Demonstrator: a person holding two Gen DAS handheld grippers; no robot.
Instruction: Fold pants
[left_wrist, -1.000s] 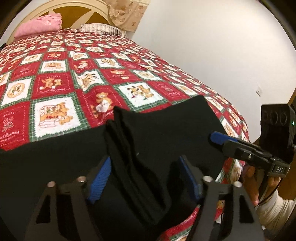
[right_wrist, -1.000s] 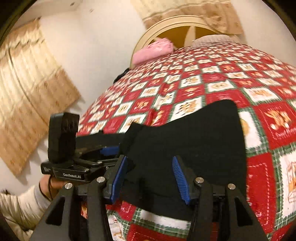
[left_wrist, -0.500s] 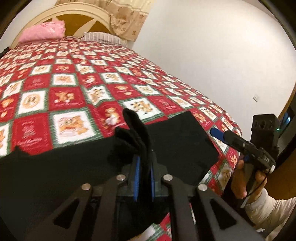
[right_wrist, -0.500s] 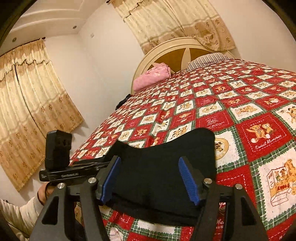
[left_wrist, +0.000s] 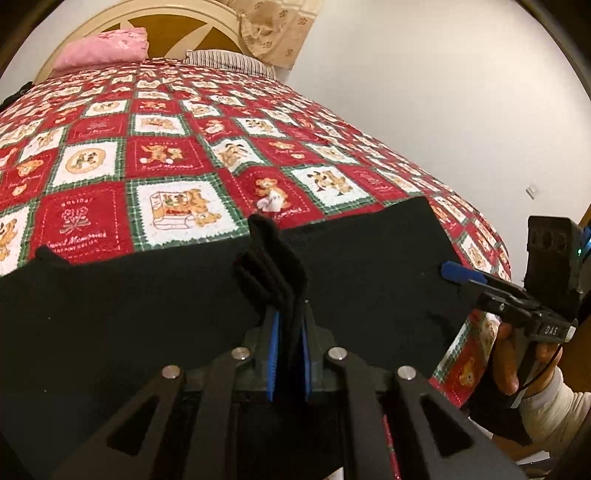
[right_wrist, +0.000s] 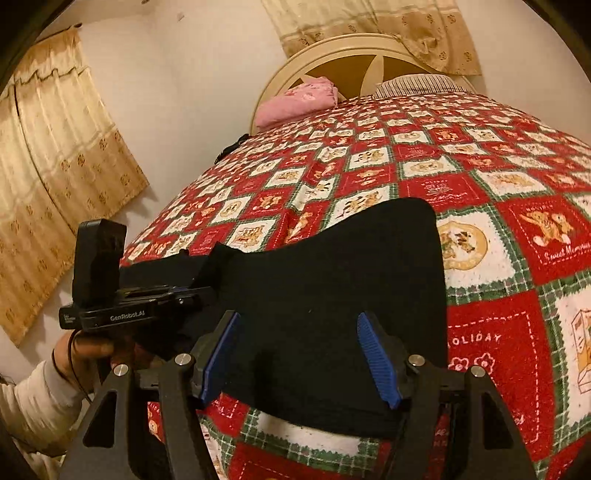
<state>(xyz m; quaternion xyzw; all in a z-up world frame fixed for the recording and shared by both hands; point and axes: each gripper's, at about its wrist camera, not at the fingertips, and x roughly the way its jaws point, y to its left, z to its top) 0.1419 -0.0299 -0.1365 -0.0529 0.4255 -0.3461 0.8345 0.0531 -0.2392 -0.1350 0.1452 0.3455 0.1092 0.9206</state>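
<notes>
Black fabric fills the near part of both views: the pants lie spread across the foot of the bed, on a red, white and green bear-print quilt, with one end running off toward the bed's edge.

Between the two blue pads of the left gripper, a bunched ridge of the cloth stands up. The fingers press on that ridge from both sides, though they are easing slightly apart around it. The right gripper hovers over the other end of the garment with its fingers spread wide and nothing pinched; cloth lies between and under them, but the pads are not pressing on it. Each view shows the other gripper held in a hand with a pale sleeve.

My judgement is that this is the start of a fold, with only one end secured. The risks:
- The pinched ridge looks thick and layered, so a loosening grip could let the inner layers slide out.
- Lifting with the left alone would drag the pants askew and wrinkle them.
- The right fingers could close on the quilt along with the cloth.
- The overhanging end could slip off the bed.
</notes>
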